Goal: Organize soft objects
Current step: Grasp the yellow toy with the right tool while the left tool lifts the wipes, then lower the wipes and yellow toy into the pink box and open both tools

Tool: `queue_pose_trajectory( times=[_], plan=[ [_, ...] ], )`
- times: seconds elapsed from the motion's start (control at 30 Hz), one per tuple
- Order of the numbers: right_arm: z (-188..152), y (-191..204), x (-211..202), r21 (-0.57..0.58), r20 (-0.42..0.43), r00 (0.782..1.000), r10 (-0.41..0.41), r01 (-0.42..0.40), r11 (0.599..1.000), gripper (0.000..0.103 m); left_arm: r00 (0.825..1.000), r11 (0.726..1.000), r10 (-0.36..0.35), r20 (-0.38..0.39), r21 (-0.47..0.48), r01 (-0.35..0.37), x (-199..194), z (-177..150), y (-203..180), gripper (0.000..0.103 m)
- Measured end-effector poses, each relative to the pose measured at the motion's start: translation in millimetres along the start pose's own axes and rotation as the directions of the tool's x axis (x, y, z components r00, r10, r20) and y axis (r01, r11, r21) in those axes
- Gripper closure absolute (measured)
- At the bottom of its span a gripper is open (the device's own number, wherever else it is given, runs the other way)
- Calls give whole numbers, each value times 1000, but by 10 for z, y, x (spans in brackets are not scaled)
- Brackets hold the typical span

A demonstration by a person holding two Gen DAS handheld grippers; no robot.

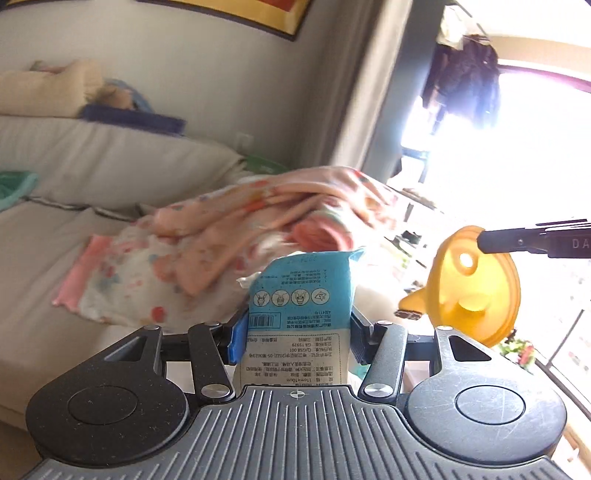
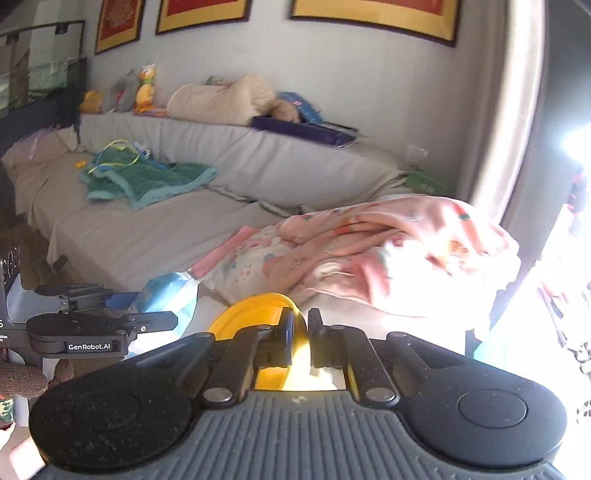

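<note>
Sofa (image 2: 155, 236) is filling most of both views, grey cover, running along the wall under the framed pictures (image 2: 373, 16). Pink patterned blanket (image 2: 373, 243) is lying bunched on the sofa seat at the window end; edges blurred. Green towel (image 2: 147, 177) is lying crumpled further down the seat, well apart from the blanket. Rolled beige bedding (image 2: 218, 98) and stuffed toys (image 2: 146, 88) are sitting on top of the sofa back.

Left gripper (image 1: 295, 328) is holding a blue-and-white packet (image 1: 301, 291) upright, fingers clamped on its lower half, printed side facing the camera. Packet is sitting in the air just in front of the blanket. Right wrist view is showing the same packet low on the left, beside the sofa edge.

Right gripper (image 2: 301, 332) is pinching the rim of a yellow funnel (image 2: 255, 314), fingers nearly together with only the thin wall between them. Left wrist view is showing the funnel hanging off the fingertip, to the right of the packet, not touching it.
</note>
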State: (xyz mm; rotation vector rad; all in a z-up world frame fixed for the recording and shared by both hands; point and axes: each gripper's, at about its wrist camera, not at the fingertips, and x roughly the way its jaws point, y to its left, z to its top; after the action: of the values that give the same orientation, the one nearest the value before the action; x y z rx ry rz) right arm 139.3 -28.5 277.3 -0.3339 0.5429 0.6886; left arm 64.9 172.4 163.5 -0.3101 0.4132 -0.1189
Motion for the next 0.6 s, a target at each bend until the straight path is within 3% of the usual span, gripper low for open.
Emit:
queue_pose_trajectory(
  times=[0.07,0.2,0.3,0.4,0.47,0.6],
  plan=[
    [-132,-295,-174,40,8,999,-46,45,998,95,997,998,-67,-36,15,67,227,12,-361,45],
    [-469,-902,-430,129,5,990,-140,138,982,95,970,980,-197,-141,2,200,765,-53,-1005,45],
    [-675,-1339,-476,202,-9,982,-189,187,961,95,959,975,-216,-184,12,222,1171,-211,-1356,45],
    [-887,-1719,-424,288,-21,976,-216,212,934,95,921,963,-258,-292,4,271,1583,-479,-1570,43],
    [-1013,-1869,-281,308,-50,975,-216,221,925,93,895,960,-246,-373,32,278,1774,-691,-1667,42],
    [-1378,-1947,81,288,-177,965,-195,240,927,90,908,962,-212,-361,86,259,1818,-843,-1641,43]
  ],
)
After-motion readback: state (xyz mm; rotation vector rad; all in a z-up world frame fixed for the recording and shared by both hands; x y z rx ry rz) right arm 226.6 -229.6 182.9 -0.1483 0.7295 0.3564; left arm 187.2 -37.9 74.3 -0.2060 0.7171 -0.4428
